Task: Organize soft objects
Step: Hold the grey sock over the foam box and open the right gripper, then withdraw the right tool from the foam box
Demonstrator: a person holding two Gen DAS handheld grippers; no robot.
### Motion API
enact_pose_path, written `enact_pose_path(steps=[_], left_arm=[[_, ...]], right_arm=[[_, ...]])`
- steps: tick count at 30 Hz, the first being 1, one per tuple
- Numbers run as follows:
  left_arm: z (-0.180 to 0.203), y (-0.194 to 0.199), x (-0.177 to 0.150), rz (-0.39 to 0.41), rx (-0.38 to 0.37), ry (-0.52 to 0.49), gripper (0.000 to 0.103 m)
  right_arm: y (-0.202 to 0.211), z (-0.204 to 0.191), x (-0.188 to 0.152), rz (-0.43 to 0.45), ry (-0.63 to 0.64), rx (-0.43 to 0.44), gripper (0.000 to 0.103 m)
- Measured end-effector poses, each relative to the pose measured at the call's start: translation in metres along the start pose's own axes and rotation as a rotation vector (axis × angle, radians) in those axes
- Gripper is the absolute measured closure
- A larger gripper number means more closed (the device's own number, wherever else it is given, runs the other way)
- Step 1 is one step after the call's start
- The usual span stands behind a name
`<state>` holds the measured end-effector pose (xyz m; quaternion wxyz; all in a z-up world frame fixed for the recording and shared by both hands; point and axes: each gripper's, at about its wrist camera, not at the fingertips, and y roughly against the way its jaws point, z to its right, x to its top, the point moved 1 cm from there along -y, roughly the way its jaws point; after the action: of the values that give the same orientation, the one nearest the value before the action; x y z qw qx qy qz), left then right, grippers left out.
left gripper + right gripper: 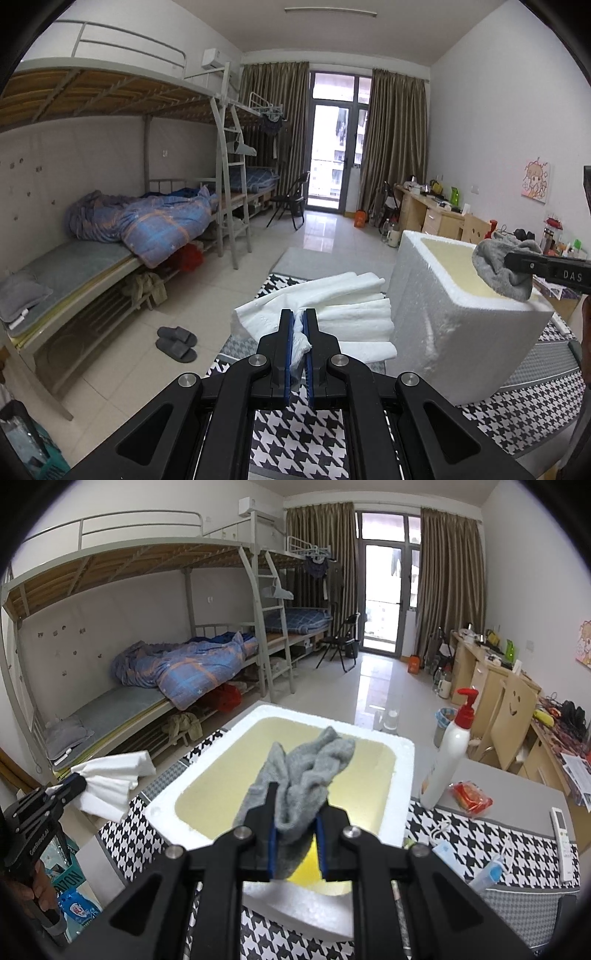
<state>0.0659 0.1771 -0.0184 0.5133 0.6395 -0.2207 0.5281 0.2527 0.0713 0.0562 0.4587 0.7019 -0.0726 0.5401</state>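
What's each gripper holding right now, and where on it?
The left gripper pinches the white cloth at a bunched corner. The right gripper clamps the grey sock around its bunched middle, above the foam box.

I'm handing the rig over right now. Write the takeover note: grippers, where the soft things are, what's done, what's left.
Left gripper: shut on the white cloth, which hangs beside the foam box, over the houndstooth mat.
Right gripper: shut on the grey sock, held above the box opening.
Done: both soft items picked up; the box looks empty.
Left: probably release the sock into the box, then bring the cloth over and drop it in.
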Motion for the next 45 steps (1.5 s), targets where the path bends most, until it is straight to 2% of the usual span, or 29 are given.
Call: enact_pose_path(steps=[10, 12, 14, 16, 17, 20, 31, 34, 40, 45], left_arm=[[0.006, -0.001, -0.004, -0.008, -0.049, -0.005, 0.098], [0.008, -0.002, -0.004, -0.011, -0.058, -0.008, 0.098], [0.01, -0.002, -0.004, -0.014, -0.064, -0.011, 0.098], [0.012, -0.003, -0.005, -0.017, -0.07, -0.011, 0.098], [0.011, -0.002, -0.004, -0.017, -0.072, -0.012, 0.098], [0.01, -0.003, -0.002, -0.016, -0.069, -0.013, 0.098], [0.009, 0.006, 0.004, 0.0, -0.059, -0.016, 0.098], [0.011, 0.01, 0.009, 0.013, -0.055, -0.018, 0.098], [0.02, 0.02, 0.023, 0.052, -0.059, -0.045, 0.098], [0.03, 0.027, 0.036, 0.074, -0.082, -0.043, 0.098]], right_arm=[[-0.017, 0.006, 0.005, -0.029, -0.022, -0.004, 0.083], [-0.021, 0.005, 0.004, -0.04, -0.011, -0.011, 0.072], [-0.021, 0.004, 0.002, -0.03, 0.001, -0.017, 0.036], [-0.016, 0.003, 0.0, 0.001, 0.001, -0.012, 0.022], [-0.014, 0.002, 0.0, 0.006, 0.004, 0.002, 0.02], [-0.01, 0.0, -0.004, 0.009, 0.015, 0.035, 0.019], [0.012, -0.001, -0.004, 0.052, 0.017, 0.029, 0.018], [0.017, 0.002, -0.004, 0.064, 0.005, 0.04, 0.012], [0.026, -0.003, -0.008, 0.085, 0.041, -0.023, 0.011], [0.036, 0.006, -0.011, 0.095, -0.006, -0.008, 0.01]])
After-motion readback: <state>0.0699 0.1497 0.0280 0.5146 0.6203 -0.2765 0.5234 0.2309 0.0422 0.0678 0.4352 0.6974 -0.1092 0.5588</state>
